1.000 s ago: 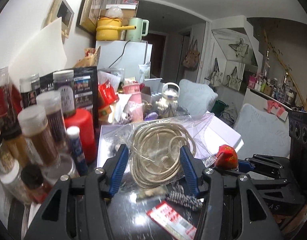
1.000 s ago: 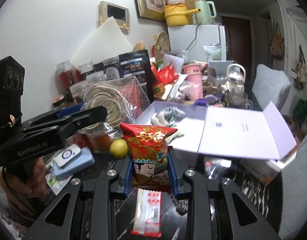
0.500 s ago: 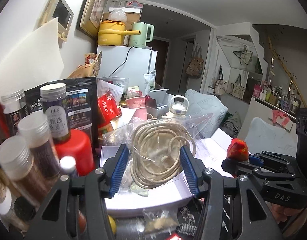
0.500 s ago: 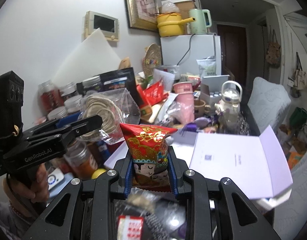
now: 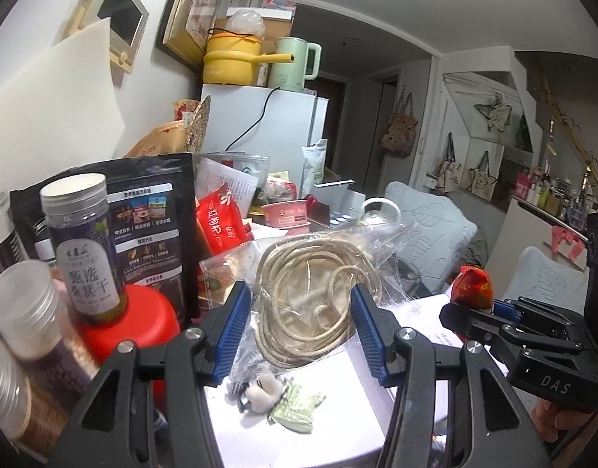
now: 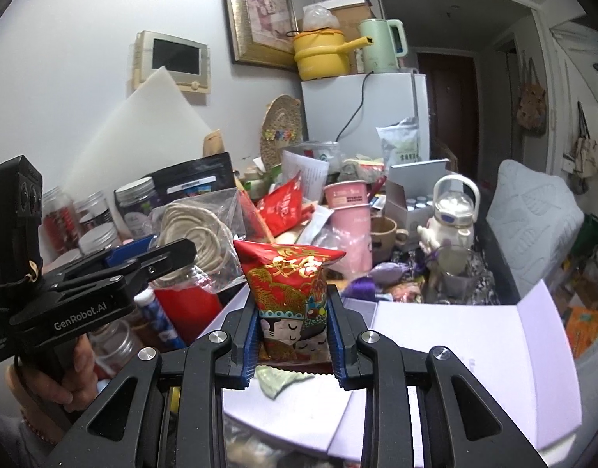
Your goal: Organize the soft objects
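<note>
My left gripper [image 5: 299,312] is shut on a clear plastic bag of coiled beige rope [image 5: 310,296] and holds it above the open white box [image 5: 338,421]. The bag also shows in the right wrist view [image 6: 193,230]. My right gripper [image 6: 293,331] is shut on a red printed snack packet [image 6: 291,284], held upright over the same box [image 6: 435,335]. That packet shows at the right of the left wrist view [image 5: 474,286]. A small white soft item [image 5: 260,390] and a green packet [image 5: 295,409] lie inside the box.
Jars [image 5: 84,241], a red container [image 5: 131,327] and a black pouch [image 5: 151,210] crowd the left. Pink cups [image 6: 349,210], a white kettle [image 6: 453,210] and a mug [image 6: 384,234] stand behind the box. The box lid [image 6: 525,335] stands open at the right.
Both grippers have risen and moved forward over the white box with their loads still held. The dark tabletop has dropped out of view below them.
</note>
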The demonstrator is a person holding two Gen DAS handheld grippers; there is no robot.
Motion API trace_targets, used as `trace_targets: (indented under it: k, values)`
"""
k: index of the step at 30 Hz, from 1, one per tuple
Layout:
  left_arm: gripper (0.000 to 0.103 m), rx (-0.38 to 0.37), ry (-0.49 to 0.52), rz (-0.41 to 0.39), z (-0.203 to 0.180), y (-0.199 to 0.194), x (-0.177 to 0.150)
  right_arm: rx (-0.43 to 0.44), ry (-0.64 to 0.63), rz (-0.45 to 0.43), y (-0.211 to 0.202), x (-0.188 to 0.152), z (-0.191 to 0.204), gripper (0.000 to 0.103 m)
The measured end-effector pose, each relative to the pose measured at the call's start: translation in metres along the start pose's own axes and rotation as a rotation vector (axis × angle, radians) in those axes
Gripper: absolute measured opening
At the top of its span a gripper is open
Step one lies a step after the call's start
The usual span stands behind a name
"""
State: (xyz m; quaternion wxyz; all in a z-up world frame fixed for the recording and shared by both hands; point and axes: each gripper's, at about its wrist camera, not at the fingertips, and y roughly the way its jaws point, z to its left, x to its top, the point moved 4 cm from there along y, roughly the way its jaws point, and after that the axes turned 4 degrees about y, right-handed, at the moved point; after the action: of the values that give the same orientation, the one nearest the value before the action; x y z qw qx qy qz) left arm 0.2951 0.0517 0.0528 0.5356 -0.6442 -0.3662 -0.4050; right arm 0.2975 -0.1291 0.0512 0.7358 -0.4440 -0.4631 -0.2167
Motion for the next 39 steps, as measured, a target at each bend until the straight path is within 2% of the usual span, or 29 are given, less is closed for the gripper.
trace_targets:
  k: [6,13,29,35,39]
  values:
    - [0.053,0.025,-0.001,0.021,0.005,0.026,0.002,0.004,0.014,0.026,0.033,0.008,-0.013,0.029]
    - [0.053,0.06,0.016,0.097,0.012,0.058,-0.011,0.006,0.029,0.043,0.061,0.012,-0.022,0.029]
    - [0.053,0.115,0.036,0.303,0.02,0.121,-0.06,-0.015,0.041,0.215,0.116,-0.025,-0.038,0.029]
    - [0.053,0.145,0.069,0.36,0.022,0.137,-0.076,-0.022,0.046,0.268,0.129,-0.035,-0.042,0.029]
    - [0.053,0.152,0.07,0.37,0.024,0.142,-0.08,-0.03,0.037,0.3,0.137,-0.042,-0.04,0.029]
